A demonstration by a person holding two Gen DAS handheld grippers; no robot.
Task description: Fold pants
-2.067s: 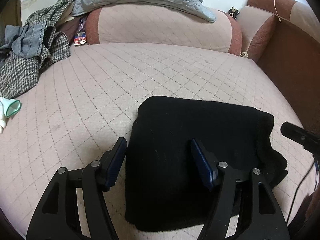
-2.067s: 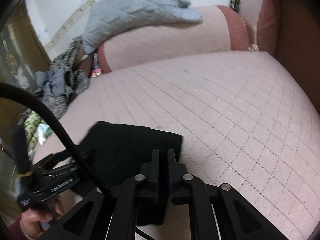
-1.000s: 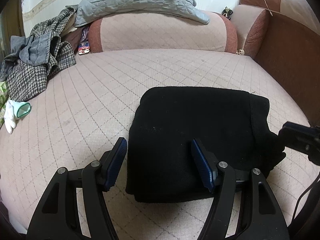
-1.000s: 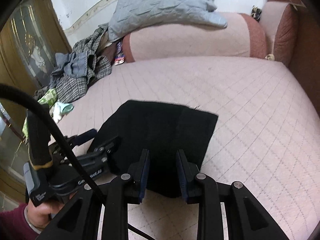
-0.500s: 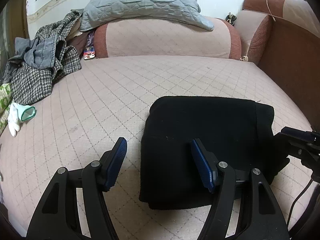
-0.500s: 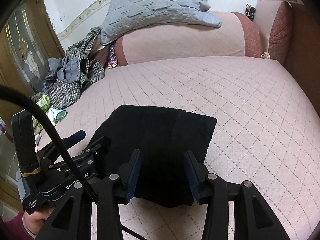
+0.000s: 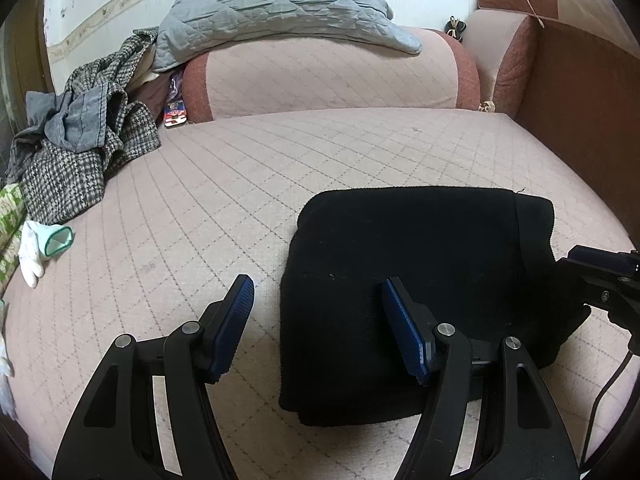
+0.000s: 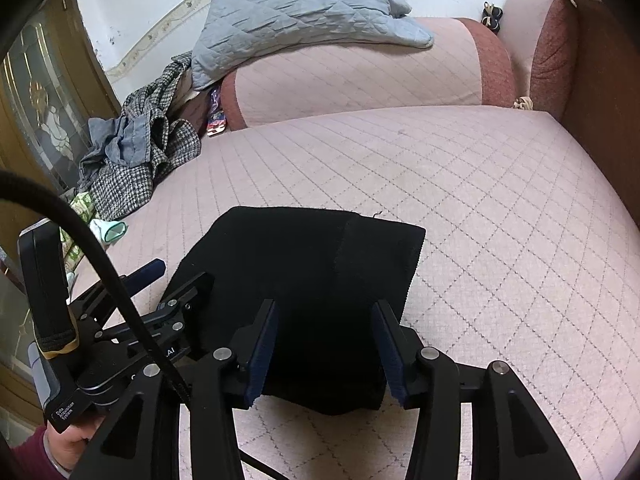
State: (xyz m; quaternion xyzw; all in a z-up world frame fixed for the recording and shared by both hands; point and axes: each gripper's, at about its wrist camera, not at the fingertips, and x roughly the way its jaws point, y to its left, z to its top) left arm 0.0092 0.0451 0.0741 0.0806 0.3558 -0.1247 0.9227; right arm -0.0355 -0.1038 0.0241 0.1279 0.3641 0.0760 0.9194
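A lived-in home sitting or sleeping room.
A pink quilted sofa bed (image 7: 248, 184) with matching bolster (image 7: 328, 80), a grey quilted pillow (image 7: 276, 4), a heap of checked and grey clothes (image 7: 76, 156), and a wallpaper-bordered wall (image 8: 160, 4).

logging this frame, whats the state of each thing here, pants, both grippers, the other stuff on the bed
black pants: folded into a compact rectangle, lying flat on the bed
left gripper: open, holding nothing
right gripper: jaws just opened, pads clear of the pants
grey quilt: rumpled, draped over the bolster
checked coat: heaped at the bed's edge
white sock: loose, unpaired
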